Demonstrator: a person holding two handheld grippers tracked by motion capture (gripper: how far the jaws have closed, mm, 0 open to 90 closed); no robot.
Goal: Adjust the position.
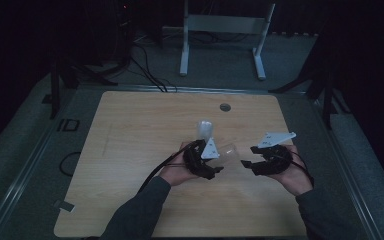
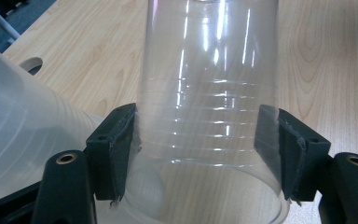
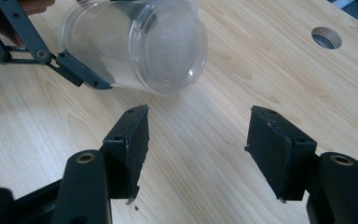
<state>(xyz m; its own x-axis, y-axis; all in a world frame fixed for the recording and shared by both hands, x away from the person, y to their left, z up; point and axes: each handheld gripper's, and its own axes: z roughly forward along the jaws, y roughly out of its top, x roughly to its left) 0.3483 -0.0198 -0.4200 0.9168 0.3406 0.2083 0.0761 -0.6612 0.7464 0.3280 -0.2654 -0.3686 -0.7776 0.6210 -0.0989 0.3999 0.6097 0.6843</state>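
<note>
High view: my left hand-held gripper [image 1: 219, 167] sits near the middle of the tabletop [image 1: 130, 150], holding a clear plastic cup [image 1: 228, 152] tipped on its side with its base toward my right hand-held gripper [image 1: 246, 164]; a second clear cup [image 1: 204, 130] stands just behind the left hand, seemingly upright on the wood, though contact is hard to judge in the dim light. Left gripper view: both pads press the wall of the clear plastic cup [image 2: 209, 116] from either side, jaws closed on it about mid-width, a firm hold; a frosted-looking cup wall [image 2: 14, 121] crosses at the left, close by, and I cannot tell whether the two touch. Right gripper view: my right jaws stand wide apart with nothing between them, bare wood below; the held cup [image 3: 135, 44] hangs ahead and to the upper left, base facing the camera, the left gripper's jaw along its side. Judgement: pickup of one cup is done. Still to do, I'd say: bring the right gripper onto the cup's base end, or join the two cups. Neither has begun.
</note>
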